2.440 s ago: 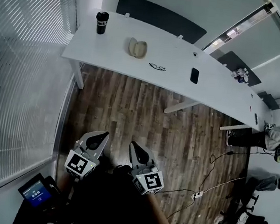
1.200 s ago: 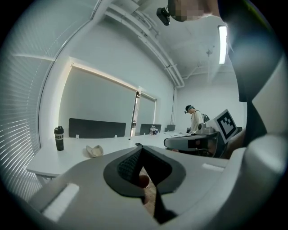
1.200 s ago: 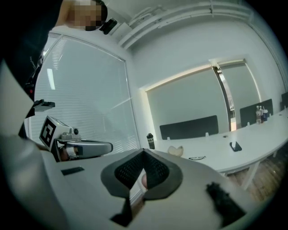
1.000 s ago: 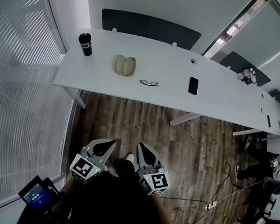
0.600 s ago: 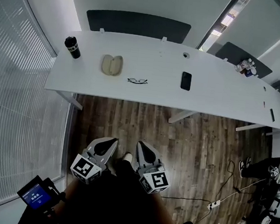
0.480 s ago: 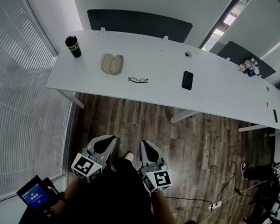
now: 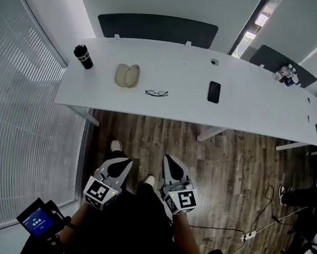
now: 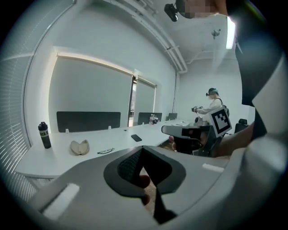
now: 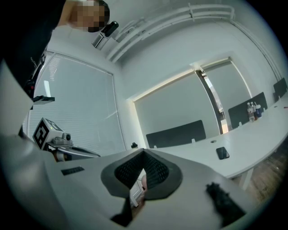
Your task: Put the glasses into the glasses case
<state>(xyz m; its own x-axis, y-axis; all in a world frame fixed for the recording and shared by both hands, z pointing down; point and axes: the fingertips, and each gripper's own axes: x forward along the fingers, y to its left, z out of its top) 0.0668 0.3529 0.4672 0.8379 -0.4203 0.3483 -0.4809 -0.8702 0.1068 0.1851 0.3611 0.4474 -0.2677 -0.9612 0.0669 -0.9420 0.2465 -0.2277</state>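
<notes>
- The left gripper (image 7: 121, 165) is clenched with nothing in it: in its own view the jaws meet at the tip (image 8: 143, 148), and only floor and a shoe show through the gap behind.
- The right gripper (image 7: 170, 163) is also clenched and empty, its jaws closed to a point (image 9: 144, 152).
- Both are held low in front of the person, over the wood floor and well apart from the table (image 7: 251, 114).
- The glasses (image 7: 156, 93) lie on the table near its front edge, just beside the case (image 7: 127, 75), which lies open like a clamshell.
- A bottle (image 7: 83, 57) stands beyond the case to the left, and a phone (image 7: 214, 92) lies to the right of the glasses.
- The glasses look thin-framed, so probably light, easily bent and apt to skid on the smooth top. The bridge or a temple near its hinge seems the safest hold, keeping the pads off the lenses.
- The case looks like a stiff, light shell and may slide when the glasses are pushed in, so the other gripper may need to steady it.
- The left gripper view shows the glasses (image 8: 105, 151) and case (image 8: 79, 147) small and far away. Whether the temples are folded cannot be told.
- The right gripper view shows the phone (image 9: 222, 153) but neither glasses nor case, as its own jaw body covers that part of the table.
- The case's lining and hinge are too small to make out.
</notes>
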